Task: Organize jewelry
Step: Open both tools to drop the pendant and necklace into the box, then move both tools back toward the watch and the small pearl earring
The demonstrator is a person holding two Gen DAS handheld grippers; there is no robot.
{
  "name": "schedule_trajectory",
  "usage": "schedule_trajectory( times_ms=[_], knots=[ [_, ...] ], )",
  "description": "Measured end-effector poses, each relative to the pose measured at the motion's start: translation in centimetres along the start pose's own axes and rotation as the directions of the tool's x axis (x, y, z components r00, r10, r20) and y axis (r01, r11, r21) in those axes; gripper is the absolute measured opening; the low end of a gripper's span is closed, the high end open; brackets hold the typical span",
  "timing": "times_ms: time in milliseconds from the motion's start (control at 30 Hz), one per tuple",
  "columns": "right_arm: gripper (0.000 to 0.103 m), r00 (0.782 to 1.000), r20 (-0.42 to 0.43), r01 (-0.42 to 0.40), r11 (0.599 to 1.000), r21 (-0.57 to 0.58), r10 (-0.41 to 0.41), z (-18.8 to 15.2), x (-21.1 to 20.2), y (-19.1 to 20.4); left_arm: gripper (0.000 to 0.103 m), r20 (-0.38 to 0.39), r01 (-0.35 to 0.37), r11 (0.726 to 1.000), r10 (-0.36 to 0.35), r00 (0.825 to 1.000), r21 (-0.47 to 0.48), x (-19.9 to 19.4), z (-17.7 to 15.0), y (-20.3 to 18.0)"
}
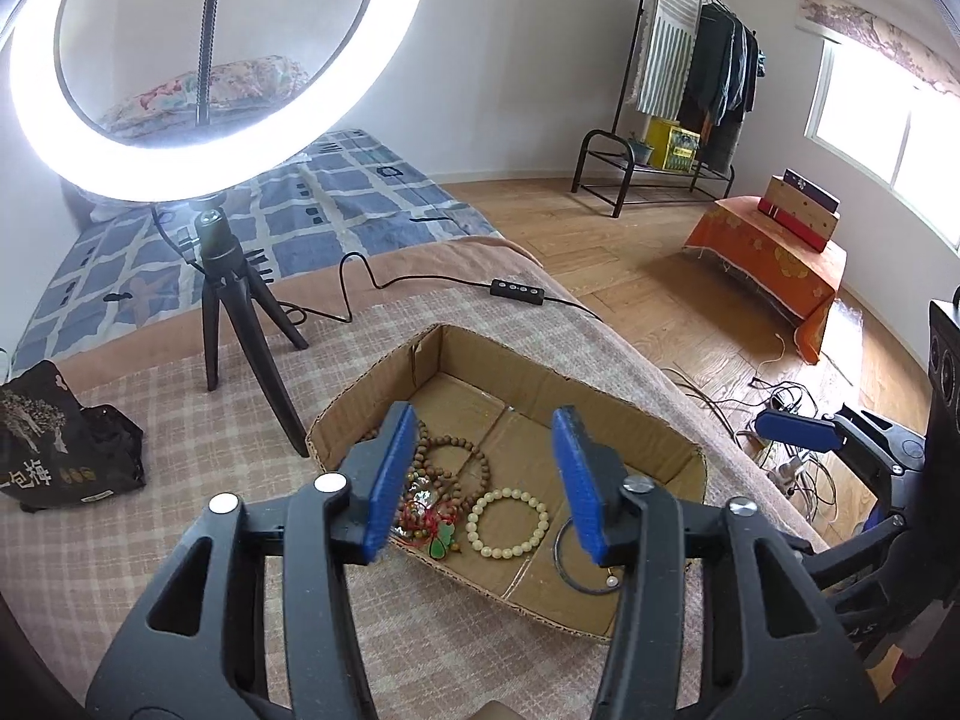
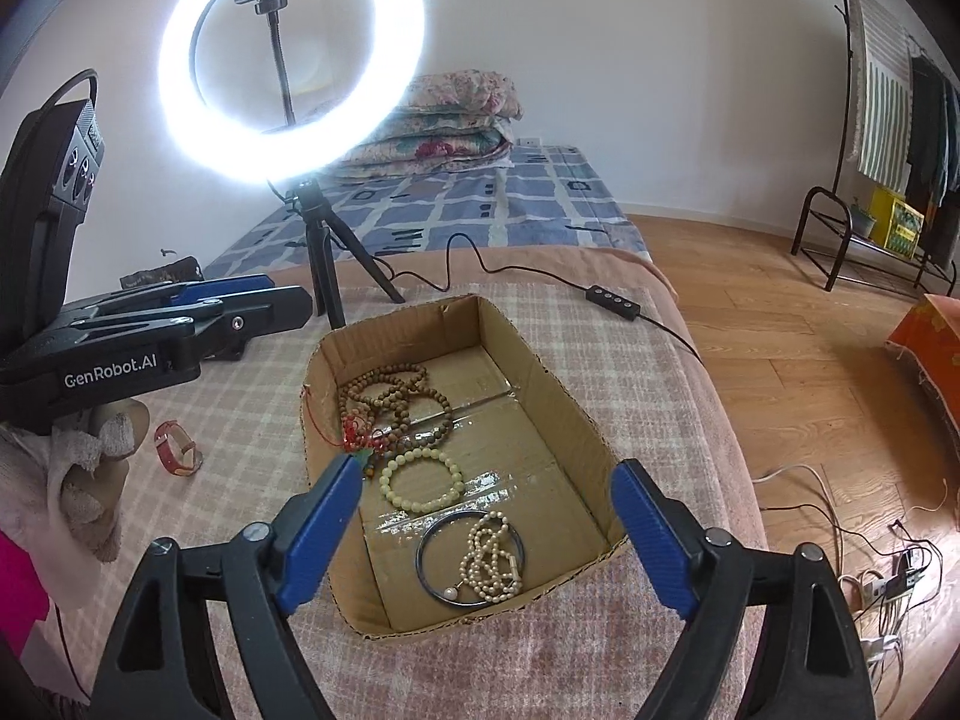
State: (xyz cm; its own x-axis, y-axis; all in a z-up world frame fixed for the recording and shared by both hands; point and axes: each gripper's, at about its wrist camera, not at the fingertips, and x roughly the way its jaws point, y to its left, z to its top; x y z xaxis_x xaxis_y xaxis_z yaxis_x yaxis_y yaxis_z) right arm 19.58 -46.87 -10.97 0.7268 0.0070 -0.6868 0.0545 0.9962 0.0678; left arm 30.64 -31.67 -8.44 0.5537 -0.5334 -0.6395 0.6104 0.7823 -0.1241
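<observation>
An open cardboard box [image 1: 654, 432] [image 2: 558, 396] sits on the checked blanket. It holds brown wooden bead bracelets [image 1: 450, 462] [image 2: 396, 396], a cream bead bracelet [image 1: 507, 523] [image 2: 422, 480], a dark bangle [image 1: 567, 570] [image 2: 435, 546], a pearl strand [image 2: 489, 561] and a red cord with a green pendant [image 1: 441, 546] [image 2: 360, 441]. My left gripper [image 1: 486, 414] hovers over the box's near end, open, with nothing between its pads. My right gripper [image 2: 487, 465] stands wide open above the bangle and pearls, holding nothing. A red watch [image 2: 174, 450] lies on the blanket left of the box.
A lit ring light on a black tripod [image 1: 240, 324] [image 2: 324, 276] stands behind the box, its cable and remote [image 1: 519, 290] [image 2: 612, 300] trailing right. A black bag [image 1: 54, 438] lies at the left. A gloved hand [image 2: 78, 468] holds the left gripper. The bed edge drops to a wooden floor with cables [image 2: 870, 576].
</observation>
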Motion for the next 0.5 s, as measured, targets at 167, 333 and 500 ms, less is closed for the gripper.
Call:
schedule_trajectory(
  times_ms=[167, 333, 500],
  knots=[
    [0.102, 1.0, 0.014, 0.024, 1.0, 0.005, -0.024, -0.3, -0.3, 0.5, 0.064, 0.021, -0.015, 1.0, 0.015, 1.0, 0.01, -1.1, -0.2, 0.0],
    [0.103, 0.998, 0.013, 0.054, 0.999, -0.005, -0.054, -0.8, -0.5, 1.1, 0.07, 0.034, -0.019, 1.0, 0.019, 0.999, 0.003, -2.2, -0.1, 0.2],
    [0.103, 0.998, 0.015, 0.066, 0.998, 0.012, -0.066, -0.9, -1.0, 1.3, 0.071, 0.048, -0.029, 1.0, 0.029, 0.998, 0.001, -3.5, -0.2, 0.5]
  ],
)
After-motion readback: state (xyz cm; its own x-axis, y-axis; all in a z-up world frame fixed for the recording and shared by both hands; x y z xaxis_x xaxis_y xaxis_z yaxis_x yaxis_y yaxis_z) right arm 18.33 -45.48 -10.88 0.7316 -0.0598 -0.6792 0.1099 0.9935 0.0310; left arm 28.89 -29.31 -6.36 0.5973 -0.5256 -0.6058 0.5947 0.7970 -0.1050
